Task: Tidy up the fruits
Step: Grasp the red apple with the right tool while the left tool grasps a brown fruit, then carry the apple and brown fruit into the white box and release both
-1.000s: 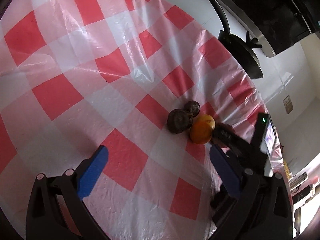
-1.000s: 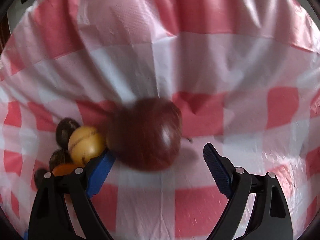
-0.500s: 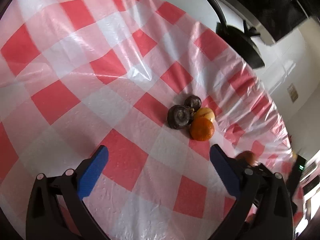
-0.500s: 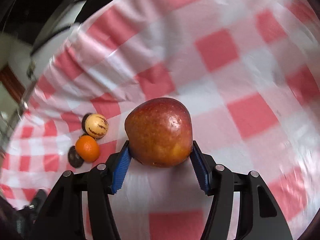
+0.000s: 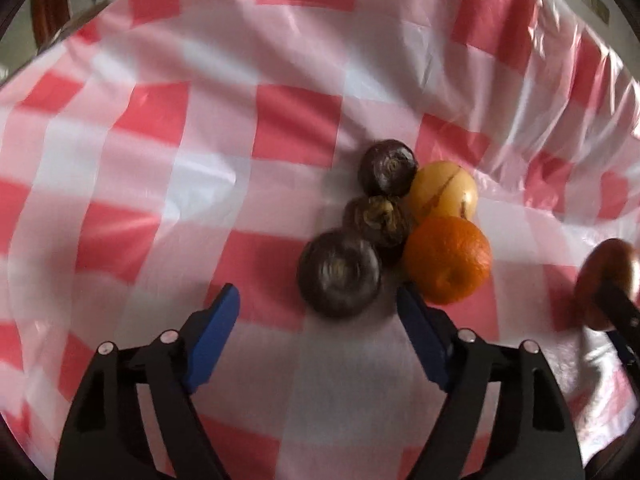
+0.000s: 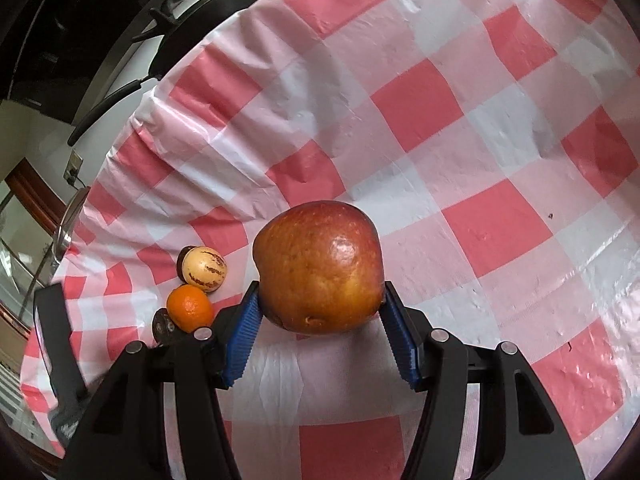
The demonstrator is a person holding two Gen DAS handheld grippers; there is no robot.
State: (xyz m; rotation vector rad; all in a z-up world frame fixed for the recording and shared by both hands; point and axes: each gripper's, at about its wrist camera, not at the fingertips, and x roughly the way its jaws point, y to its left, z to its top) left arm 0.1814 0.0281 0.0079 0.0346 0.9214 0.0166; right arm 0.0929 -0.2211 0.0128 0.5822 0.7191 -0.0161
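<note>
My right gripper (image 6: pixel 320 320) is shut on a large red apple (image 6: pixel 318 268) and holds it above the checked cloth; the apple also shows at the right edge of the left wrist view (image 5: pixel 608 280). A cluster of fruit lies on the cloth: an orange (image 5: pixel 447 260), a yellow striped fruit (image 5: pixel 444 194) and three dark round fruits (image 5: pixel 339 273). My left gripper (image 5: pixel 318 312) is open, and the nearest dark fruit sits just ahead of its fingertips. In the right wrist view the orange (image 6: pixel 189 307) and yellow fruit (image 6: pixel 204 269) lie left of the apple.
The red and white checked plastic cloth (image 6: pixel 460 140) covers the table and bunches at its edge. A black pan (image 6: pixel 192 28) with a long handle stands on the white counter beyond the cloth. A wall socket (image 6: pixel 73 166) shows further off.
My left gripper has swung and moved close to the fruit cluster, which now fills the view's middle. The right gripper keeps its hold on the apple, with the fruit cluster still at its left.
</note>
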